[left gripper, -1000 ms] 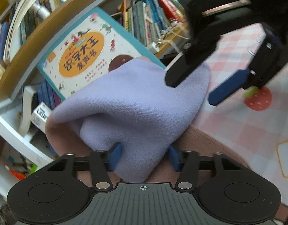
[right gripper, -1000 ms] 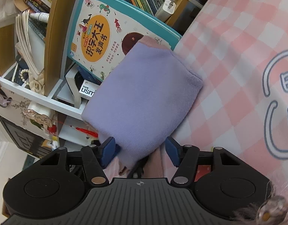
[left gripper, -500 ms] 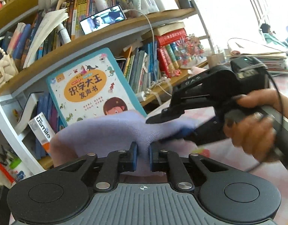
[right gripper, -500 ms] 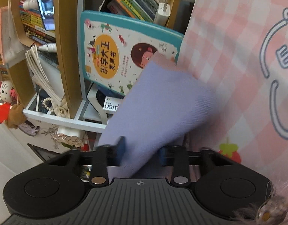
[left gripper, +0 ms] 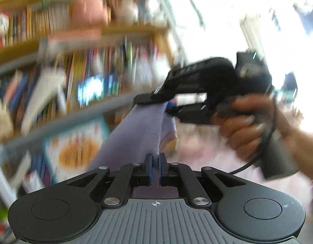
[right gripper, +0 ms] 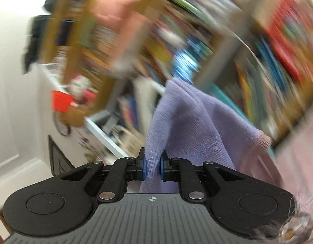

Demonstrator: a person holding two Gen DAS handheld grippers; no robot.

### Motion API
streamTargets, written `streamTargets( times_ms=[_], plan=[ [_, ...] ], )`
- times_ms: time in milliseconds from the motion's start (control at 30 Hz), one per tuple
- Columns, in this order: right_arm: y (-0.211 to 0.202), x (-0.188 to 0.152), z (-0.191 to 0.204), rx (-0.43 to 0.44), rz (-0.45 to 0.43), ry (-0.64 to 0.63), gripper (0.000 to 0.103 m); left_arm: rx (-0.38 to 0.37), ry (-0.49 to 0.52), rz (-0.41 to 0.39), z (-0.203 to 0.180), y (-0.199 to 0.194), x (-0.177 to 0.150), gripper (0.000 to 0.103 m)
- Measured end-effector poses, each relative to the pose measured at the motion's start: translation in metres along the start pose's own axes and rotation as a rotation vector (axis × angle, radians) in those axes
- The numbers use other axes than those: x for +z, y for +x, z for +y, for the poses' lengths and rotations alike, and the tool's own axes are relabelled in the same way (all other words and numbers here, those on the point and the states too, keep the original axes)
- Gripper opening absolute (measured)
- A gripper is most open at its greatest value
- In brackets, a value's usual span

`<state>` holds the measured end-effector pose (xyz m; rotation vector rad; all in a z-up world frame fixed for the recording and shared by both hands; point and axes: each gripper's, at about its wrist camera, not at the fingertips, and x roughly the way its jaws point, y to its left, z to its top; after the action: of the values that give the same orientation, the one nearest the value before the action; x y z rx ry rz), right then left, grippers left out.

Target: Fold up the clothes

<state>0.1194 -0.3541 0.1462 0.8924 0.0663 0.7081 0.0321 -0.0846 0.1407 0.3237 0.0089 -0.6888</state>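
A lavender knit garment (left gripper: pixel 140 130) hangs lifted in the air between both grippers. My left gripper (left gripper: pixel 154 162) is shut on one edge of it. My right gripper (right gripper: pixel 152 163) is shut on another edge of the garment (right gripper: pixel 189 122). In the left wrist view the right gripper (left gripper: pixel 168 106) is ahead and to the right, clamped on the far end of the cloth, with the hand holding it. The cloth stretches between the two. A pink part of the garment (right gripper: pixel 264 140) shows at its right edge.
A wooden bookshelf (left gripper: pixel 75 61) packed with books stands behind, blurred by motion; it also shows in the right wrist view (right gripper: pixel 197 50). A picture book (left gripper: pixel 75 150) leans at the lower left. The pink checked tablecloth (left gripper: pixel 207 154) lies below on the right.
Both grippers have closed on the lavender garment and lifted it up off the table. The views now point higher at the shelves and are blurred.
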Motion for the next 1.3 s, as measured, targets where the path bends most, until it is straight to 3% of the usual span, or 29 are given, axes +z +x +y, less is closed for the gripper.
streamTargets(
  times_ms=[133,233,267,367,467,567,667,800,933,1033,1067,1167,1300],
  plan=[
    [0.003,0.047,0.083,0.091,-0.093,-0.221,0.011,-0.106,-0.149,-0.295,0.033,-0.049,0.047,0.0],
    [0.014,0.06,0.116,0.128,-0.085,-0.309,0.011,-0.129,-0.231,-0.395,0.047,-0.077,0.051,0.0],
    [0.025,0.055,0.114,0.123,-0.031,-0.305,0.011,-0.126,-0.251,-0.403,0.05,-0.082,0.049,0.0],
    [0.059,0.028,0.102,0.094,0.162,-0.28,0.011,-0.054,-0.249,-0.283,0.055,-0.075,0.025,0.002],
    [0.1,-0.042,0.064,0.031,0.444,-0.219,0.011,0.025,-0.298,-0.094,0.064,-0.06,-0.013,0.006],
    [0.132,-0.109,0.018,-0.068,0.616,-0.096,0.011,0.108,-0.365,0.091,0.075,-0.053,-0.051,0.007],
    [0.156,-0.151,-0.016,-0.093,0.704,0.03,0.011,0.208,-0.387,0.188,0.082,-0.066,-0.079,0.007],
    [0.183,-0.167,-0.028,-0.124,0.692,0.073,0.011,0.263,-0.486,0.253,0.097,-0.093,-0.098,0.016],
    [0.207,-0.163,-0.034,-0.157,0.635,0.098,0.014,0.294,-0.573,0.273,0.105,-0.097,-0.118,0.042],
    [0.213,-0.166,-0.064,-0.254,0.645,0.169,0.017,0.285,-0.616,0.283,0.109,-0.092,-0.127,0.06],
    [0.208,-0.166,-0.069,-0.271,0.646,0.182,0.022,0.277,-0.611,0.288,0.106,-0.09,-0.129,0.064],
    [0.179,-0.156,-0.072,-0.255,0.644,0.16,0.042,0.257,-0.592,0.324,0.101,-0.08,-0.137,0.067],
    [0.129,-0.14,-0.05,-0.203,0.696,0.02,0.042,0.23,-0.604,0.372,0.099,-0.063,-0.147,0.067]
  ],
)
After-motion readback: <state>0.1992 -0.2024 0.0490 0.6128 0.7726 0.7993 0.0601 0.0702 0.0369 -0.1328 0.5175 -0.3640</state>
